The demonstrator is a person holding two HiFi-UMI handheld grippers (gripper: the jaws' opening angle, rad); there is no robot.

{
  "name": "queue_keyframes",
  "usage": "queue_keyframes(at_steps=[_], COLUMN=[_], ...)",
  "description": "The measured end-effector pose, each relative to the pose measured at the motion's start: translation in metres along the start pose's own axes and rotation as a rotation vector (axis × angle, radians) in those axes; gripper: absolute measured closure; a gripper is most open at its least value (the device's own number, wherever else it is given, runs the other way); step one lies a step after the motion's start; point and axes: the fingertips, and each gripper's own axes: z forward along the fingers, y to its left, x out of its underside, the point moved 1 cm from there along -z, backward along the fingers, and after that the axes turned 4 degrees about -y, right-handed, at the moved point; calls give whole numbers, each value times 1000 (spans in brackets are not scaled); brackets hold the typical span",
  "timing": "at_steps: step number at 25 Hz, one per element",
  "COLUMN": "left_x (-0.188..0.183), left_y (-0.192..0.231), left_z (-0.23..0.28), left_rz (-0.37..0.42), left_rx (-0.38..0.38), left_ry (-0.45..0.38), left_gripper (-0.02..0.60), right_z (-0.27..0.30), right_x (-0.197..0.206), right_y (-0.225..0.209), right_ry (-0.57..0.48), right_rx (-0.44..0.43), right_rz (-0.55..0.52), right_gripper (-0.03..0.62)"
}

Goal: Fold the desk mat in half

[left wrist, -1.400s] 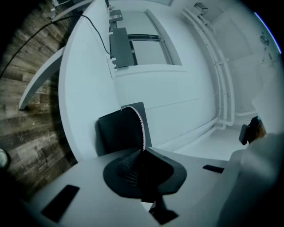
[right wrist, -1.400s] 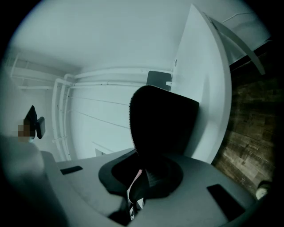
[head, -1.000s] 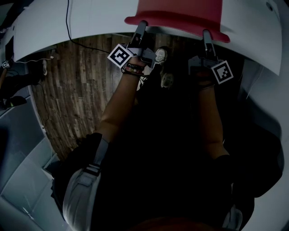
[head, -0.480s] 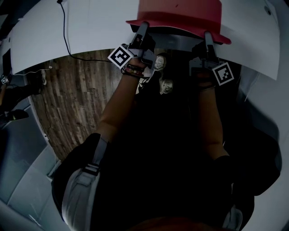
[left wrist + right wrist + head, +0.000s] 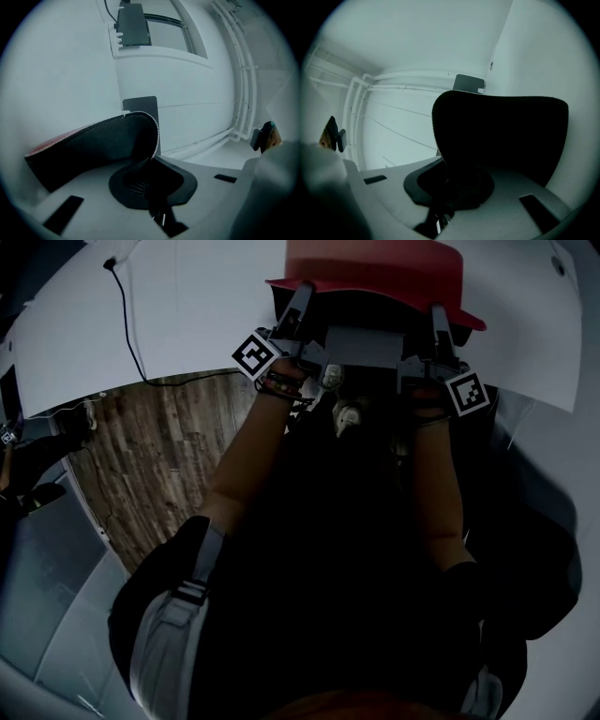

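You stand at the white table [image 5: 187,324] with the red mat [image 5: 375,263] lying across it, its near edge raised off the surface. Your left gripper [image 5: 150,161] is clamped on the mat's near left corner, and your right gripper [image 5: 444,180] is pinched tight on the near right corner. Each gripper view shows the black underside curling up and over from the jaws.

The mat reads as soft and floppy. It arcs under its own weight at both grips, so it looks light and has no stiffness to carry a fold by itself. The stitched rim gives the jaws a firm bite. The corners are the right places to hold, since a grip nearer the middle would probably let the ends droop. The underside looks rubbery and will likely drag on the table rather than slide. Where the far edge lies is hard to tell, as the dim head view cuts the mat off at the top.
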Motion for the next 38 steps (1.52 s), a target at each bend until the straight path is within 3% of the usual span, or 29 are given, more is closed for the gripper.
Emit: queue_keyframes(at_steps=[7, 16, 38], left_x=[6, 1, -4], left_y=[-1, -4, -9], left_z=[6, 7, 5], left_rz=[-25, -33, 10], left_rx=[9, -6, -114], left_ry=[44, 43, 8], left_gripper=[555, 555, 547], right_z=[-6, -5, -3], right_x=[-4, -5, -2], right_y=[-3, 5, 8], right_ry=[-44, -24, 16], right_rx=[14, 22, 135], right_rz=[-11, -56, 38], right_gripper=[551, 548, 508])
